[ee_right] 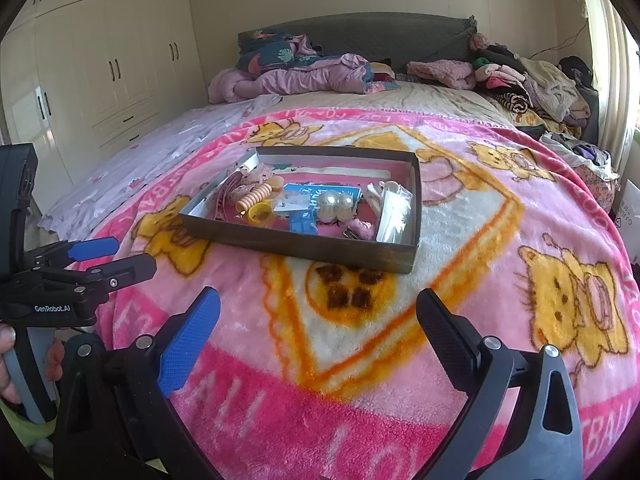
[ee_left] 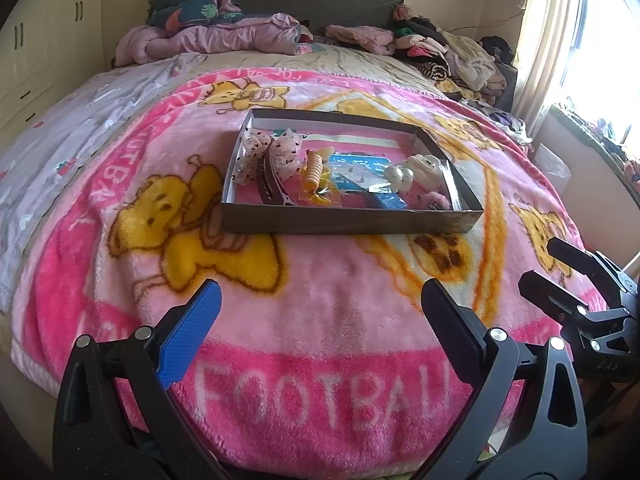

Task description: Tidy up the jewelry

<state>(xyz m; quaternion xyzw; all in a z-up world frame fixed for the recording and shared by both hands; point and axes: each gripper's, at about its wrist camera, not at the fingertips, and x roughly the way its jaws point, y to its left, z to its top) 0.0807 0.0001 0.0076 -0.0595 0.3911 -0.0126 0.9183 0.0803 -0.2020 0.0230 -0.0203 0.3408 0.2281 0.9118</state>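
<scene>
A shallow grey cardboard box (ee_left: pixel 352 222) (ee_right: pixel 304 246) lies on the pink blanket in mid-bed. It holds hair and jewelry pieces: lace bows (ee_left: pixel 276 148), a dark headband (ee_left: pixel 268 184), an orange spiral tie (ee_left: pixel 313 172) (ee_right: pixel 253 197), a blue card (ee_left: pixel 356 174) (ee_right: pixel 304 200), two large pearls (ee_left: pixel 398 176) (ee_right: pixel 334 204), a white clip (ee_left: pixel 428 164) and a pink fluffy piece (ee_left: pixel 436 200) (ee_right: pixel 362 229). My left gripper (ee_left: pixel 320 316) (ee_right: pixel 124 256) is open and empty, short of the box. My right gripper (ee_right: pixel 318 320) (ee_left: pixel 540 264) is open and empty, also short of the box.
The pink cartoon blanket (ee_left: pixel 320 312) (ee_right: pixel 460 216) covers the bed. Piled clothes (ee_left: pixel 452 52) (ee_right: pixel 532 80) and a pink quilt (ee_left: pixel 224 38) lie at the headboard. White wardrobes (ee_right: pixel 100 72) stand left; a bright window with a curtain (ee_left: pixel 552 36) is on the right.
</scene>
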